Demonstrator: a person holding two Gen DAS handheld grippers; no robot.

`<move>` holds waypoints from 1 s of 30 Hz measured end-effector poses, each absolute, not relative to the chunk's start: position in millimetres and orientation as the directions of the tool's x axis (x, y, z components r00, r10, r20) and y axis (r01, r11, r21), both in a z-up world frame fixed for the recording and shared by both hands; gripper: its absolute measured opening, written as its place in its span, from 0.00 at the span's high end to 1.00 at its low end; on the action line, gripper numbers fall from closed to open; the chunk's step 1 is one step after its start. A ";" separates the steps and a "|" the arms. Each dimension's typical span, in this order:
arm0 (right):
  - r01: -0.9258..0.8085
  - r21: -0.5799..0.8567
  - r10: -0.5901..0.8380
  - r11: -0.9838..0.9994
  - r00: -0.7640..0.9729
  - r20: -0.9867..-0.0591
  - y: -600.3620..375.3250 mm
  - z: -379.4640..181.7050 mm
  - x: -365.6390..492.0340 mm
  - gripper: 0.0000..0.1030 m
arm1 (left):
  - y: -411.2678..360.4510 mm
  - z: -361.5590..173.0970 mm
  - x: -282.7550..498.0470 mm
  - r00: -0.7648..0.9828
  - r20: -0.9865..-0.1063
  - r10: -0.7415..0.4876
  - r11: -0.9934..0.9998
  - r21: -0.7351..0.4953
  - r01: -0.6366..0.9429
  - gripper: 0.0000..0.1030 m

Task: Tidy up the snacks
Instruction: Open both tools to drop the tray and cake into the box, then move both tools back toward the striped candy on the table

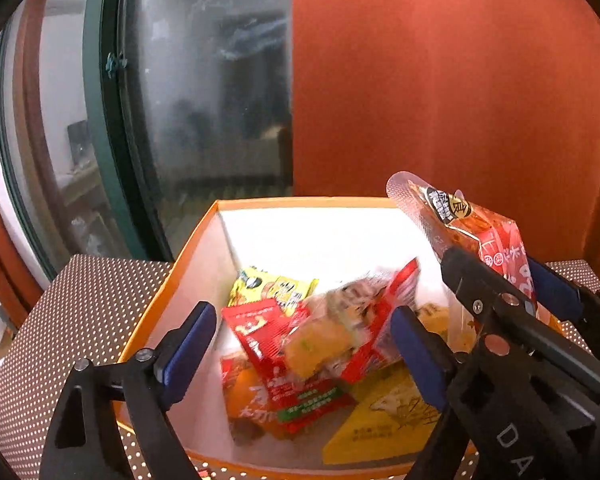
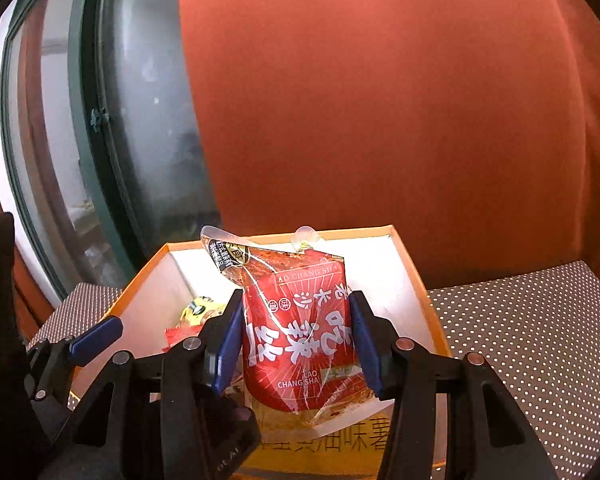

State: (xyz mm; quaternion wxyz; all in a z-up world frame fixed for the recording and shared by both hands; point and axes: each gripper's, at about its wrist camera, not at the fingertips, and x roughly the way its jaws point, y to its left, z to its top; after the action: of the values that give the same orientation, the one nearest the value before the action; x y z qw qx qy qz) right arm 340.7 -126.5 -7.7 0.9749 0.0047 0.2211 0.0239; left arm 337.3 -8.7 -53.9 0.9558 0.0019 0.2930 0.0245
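An orange box (image 1: pixel 220 206) with white inner walls sits on a dotted table and holds several snack packets. My left gripper (image 1: pixel 300 344) is open above the box; a blurred red and clear packet (image 1: pixel 352 320) lies between its fingers, apparently loose. My right gripper (image 2: pixel 298 340) is shut on a red packet with white Chinese letters (image 2: pixel 300 332), held upright over the box (image 2: pixel 412 280). That gripper and its packet (image 1: pixel 496 248) also show at the right of the left wrist view. A yellow packet (image 1: pixel 276 286) lies at the back of the box.
The dotted tablecloth (image 2: pixel 532 320) extends right of the box and also left of it (image 1: pixel 88 304). An orange curtain (image 1: pixel 440 80) hangs behind. A dark-framed window (image 1: pixel 204 100) stands at the left. A large yellow pack (image 1: pixel 384 416) lies in the box's near corner.
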 end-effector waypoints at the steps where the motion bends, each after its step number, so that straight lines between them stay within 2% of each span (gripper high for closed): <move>1: -0.047 0.014 0.048 0.999 0.899 -0.435 -124.6 -9.9 341.3 0.48 | -6.1 -55.6 337.6 0.821 -0.569 0.053 0.999 0.020 -0.051 0.11; 5: -0.063 0.021 0.066 0.998 0.888 -0.455 -121.0 -19.8 342.1 0.48 | 3.1 -61.2 334.9 0.790 -0.609 0.071 0.997 0.028 -0.067 0.06; 12: -0.056 0.096 0.096 0.994 0.867 -0.490 -120.1 -32.2 345.5 0.43 | 4.6 -58.9 330.3 0.790 -0.609 0.074 0.997 0.057 -0.050 0.05; 15: -0.020 0.109 0.072 0.994 0.867 -0.493 -121.3 -32.3 343.5 0.31 | 3.7 -57.4 328.9 0.788 -0.613 0.065 0.998 0.049 -0.044 0.05; 17: 0.016 0.101 0.034 0.995 0.876 -0.481 -121.4 -30.3 340.2 0.19 | 2.8 -54.7 326.0 0.790 -0.610 0.058 0.998 0.047 -0.038 0.05; 19: 0.037 0.073 0.002 0.997 0.881 -0.473 -121.2 -27.4 337.3 0.13 | 2.9 -53.3 323.5 0.790 -0.612 0.034 0.999 0.026 -0.023 0.05; 30: 0.095 0.050 -0.059 0.994 0.873 -0.483 -128.2 -7.0 309.9 0.08 | -8.3 -31.8 296.5 0.817 -0.576 -0.035 0.999 -0.015 0.032 0.03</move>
State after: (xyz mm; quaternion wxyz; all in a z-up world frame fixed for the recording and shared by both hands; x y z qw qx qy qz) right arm 309.9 -128.2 -7.0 0.9672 0.0360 0.2484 -0.0399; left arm 296.5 -8.3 -31.8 0.9531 -0.0023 0.3022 -0.0174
